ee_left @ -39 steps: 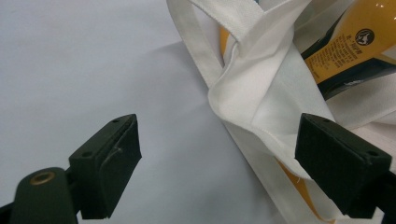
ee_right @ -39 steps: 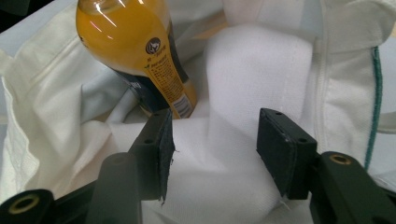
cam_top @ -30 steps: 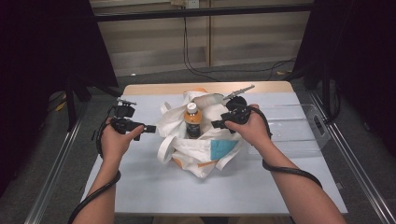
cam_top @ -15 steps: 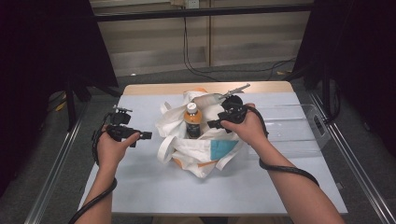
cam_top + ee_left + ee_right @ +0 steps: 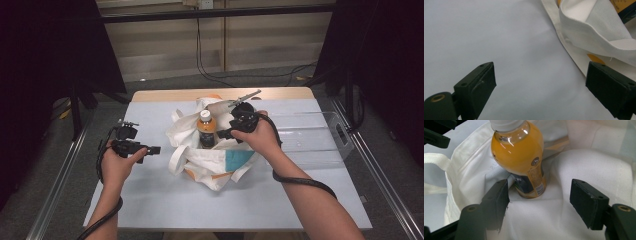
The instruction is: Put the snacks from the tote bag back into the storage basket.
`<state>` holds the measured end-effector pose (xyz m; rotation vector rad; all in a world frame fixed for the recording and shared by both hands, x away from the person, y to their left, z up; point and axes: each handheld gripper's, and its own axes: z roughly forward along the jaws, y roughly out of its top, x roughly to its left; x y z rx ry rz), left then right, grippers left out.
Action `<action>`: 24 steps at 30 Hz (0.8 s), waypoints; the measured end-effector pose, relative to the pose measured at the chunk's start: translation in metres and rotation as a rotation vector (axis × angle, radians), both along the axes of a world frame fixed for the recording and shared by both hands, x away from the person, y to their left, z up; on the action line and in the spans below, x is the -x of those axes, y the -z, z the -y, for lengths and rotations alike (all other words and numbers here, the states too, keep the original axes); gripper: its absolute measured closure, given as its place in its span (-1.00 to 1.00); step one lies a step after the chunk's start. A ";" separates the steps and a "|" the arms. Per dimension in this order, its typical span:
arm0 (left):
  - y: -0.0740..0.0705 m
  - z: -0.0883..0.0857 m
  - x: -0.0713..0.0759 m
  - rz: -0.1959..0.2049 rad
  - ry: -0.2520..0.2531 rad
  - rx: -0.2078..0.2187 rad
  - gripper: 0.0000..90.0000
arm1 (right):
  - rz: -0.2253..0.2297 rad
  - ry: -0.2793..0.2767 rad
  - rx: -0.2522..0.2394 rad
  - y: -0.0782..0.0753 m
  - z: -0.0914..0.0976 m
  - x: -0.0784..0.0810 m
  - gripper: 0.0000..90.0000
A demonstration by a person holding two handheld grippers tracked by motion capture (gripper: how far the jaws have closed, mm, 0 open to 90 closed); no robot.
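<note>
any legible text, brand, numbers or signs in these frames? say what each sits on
None can be read.
bottle label: small print and a round mark on the orange and dark blue label, too small and blurred to read.
tote bag: orange and teal patches, no letters to make out.
left gripper, right gripper: no markings on the pads.
</note>
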<state>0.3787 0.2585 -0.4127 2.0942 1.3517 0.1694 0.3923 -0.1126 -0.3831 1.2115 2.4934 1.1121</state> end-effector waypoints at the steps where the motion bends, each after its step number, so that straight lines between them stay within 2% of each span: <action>1: 0.001 0.000 0.001 0.005 -0.005 0.002 -0.80 | 0.003 0.000 0.001 0.000 -0.001 0.000 -0.33; 8: 0.002 0.000 0.004 0.016 0.002 -0.004 -0.81 | 0.002 -0.006 0.007 0.001 -0.005 -0.001 -0.38; 11: 0.005 0.001 0.006 0.020 -0.008 0.008 -0.82 | 0.003 -0.005 0.004 0.001 -0.005 -0.002 -0.41; 12: 0.005 0.000 0.006 0.017 0.004 0.002 -0.82 | 0.000 -0.004 0.007 0.001 -0.005 -0.002 -0.42; 14: 0.008 0.002 0.006 0.018 -0.010 0.021 -0.82 | 0.003 -0.009 0.017 0.002 -0.005 -0.003 -0.43; 16: 0.009 0.002 0.005 0.011 0.012 0.001 -0.82 | -0.003 -0.006 0.013 0.002 -0.006 -0.003 -0.44; 24: 0.006 0.004 0.006 0.019 0.012 0.023 -0.83 | 0.005 -0.015 0.011 0.001 -0.010 -0.002 -0.45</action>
